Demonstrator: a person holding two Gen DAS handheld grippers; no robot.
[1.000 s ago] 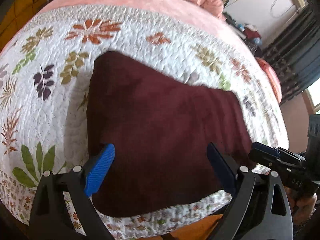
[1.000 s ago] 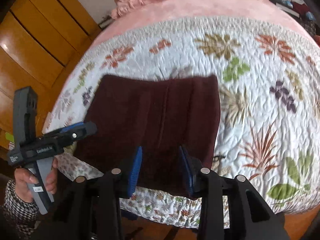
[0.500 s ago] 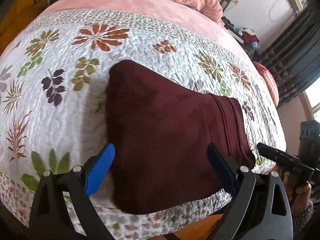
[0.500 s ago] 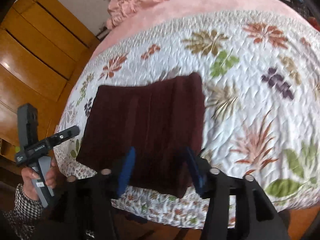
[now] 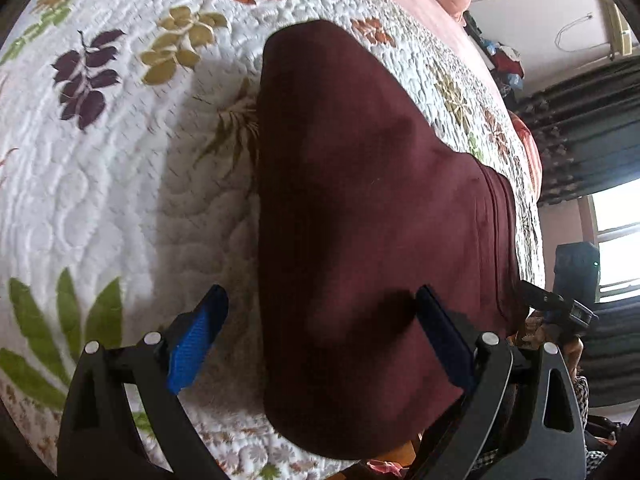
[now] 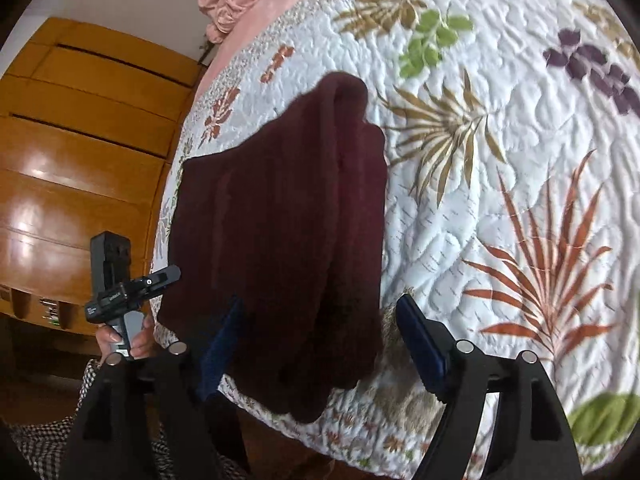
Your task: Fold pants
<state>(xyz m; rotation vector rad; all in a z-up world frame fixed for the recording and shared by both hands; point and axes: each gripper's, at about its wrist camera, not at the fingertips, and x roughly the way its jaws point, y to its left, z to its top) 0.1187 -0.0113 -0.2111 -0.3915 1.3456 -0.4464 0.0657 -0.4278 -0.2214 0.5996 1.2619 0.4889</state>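
Two grippers over folded maroon fleece pants (image 5: 360, 208): left gripper (image 5: 320, 344) spread wide, right gripper (image 6: 320, 344) opening, ungrasped; risk snagging single layer, dragging near edge off quilted floral bedspread (image 5: 120, 200).

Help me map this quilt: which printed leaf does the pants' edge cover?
The tan spiky leaf, half hidden under the maroon pants; the purple leaf and olive leaf lie clear.

Our two wrist views look steeply down, close over the bed (image 5: 100, 168), both sharing the maroon pants (image 5: 360, 208) mid-frame.
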